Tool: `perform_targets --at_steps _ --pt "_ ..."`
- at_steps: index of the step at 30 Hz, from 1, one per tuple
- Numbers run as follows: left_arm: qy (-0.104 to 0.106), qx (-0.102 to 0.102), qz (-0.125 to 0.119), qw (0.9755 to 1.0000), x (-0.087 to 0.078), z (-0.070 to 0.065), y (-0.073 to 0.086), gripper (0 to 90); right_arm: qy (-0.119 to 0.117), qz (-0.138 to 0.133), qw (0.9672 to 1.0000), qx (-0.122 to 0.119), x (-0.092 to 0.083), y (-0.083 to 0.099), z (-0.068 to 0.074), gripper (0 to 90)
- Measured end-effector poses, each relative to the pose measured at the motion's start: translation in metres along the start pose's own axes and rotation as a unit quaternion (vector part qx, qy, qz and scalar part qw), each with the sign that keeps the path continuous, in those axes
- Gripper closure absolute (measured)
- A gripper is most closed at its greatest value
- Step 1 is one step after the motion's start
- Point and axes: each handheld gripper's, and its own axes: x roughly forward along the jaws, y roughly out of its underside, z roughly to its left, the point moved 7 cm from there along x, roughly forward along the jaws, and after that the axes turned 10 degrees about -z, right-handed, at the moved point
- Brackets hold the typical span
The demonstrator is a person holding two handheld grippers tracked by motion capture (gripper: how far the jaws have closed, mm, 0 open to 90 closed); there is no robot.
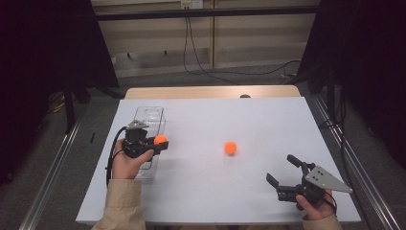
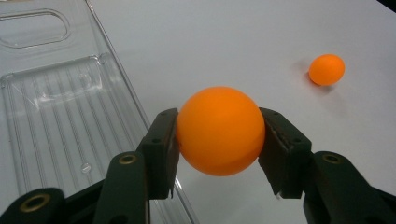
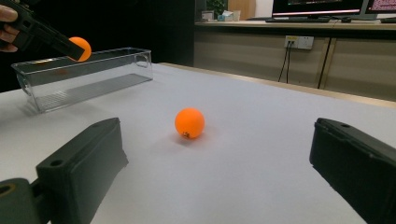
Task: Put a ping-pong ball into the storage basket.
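The smooth white tabletop [image 1: 201,191] lay wide and bare around everything. Near its left edge sat a clear ribbed plastic bin [image 1: 152,117]. The left tool [image 1: 160,143] clenched 1 glossy orange ball [image 2: 219,130] beside the bin's rim. The right tool [image 1: 283,168] gaped, released, facing another ball [image 1: 230,147] mid-tabletop.

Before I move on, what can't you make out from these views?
- Clear bin, high view: the left gripper and hand cover its middle.
- Mark on the loose ball, right gripper view: too small to read.
- Held ball, left gripper view: underside hidden.
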Motion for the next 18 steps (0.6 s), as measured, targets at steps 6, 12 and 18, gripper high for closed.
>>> perform_targets --at_steps 6,12,18 --pt "0.000 0.003 0.002 1.0000 -0.0010 0.0018 -0.0004 50.7 -0.001 0.001 1.0000 0.000 0.0001 0.0001 0.0007 2.4" --pt "-0.005 0.001 -0.002 1.0000 -0.0030 0.0044 -0.0018 50.8 -0.001 0.001 1.0000 0.000 0.0000 0.0001 0.0004 2.4" --pt "-0.007 -0.003 -0.007 0.9999 -0.0057 0.0066 -0.0032 50.8 0.000 0.001 1.0000 -0.001 0.0002 0.0001 0.0009 2.4"
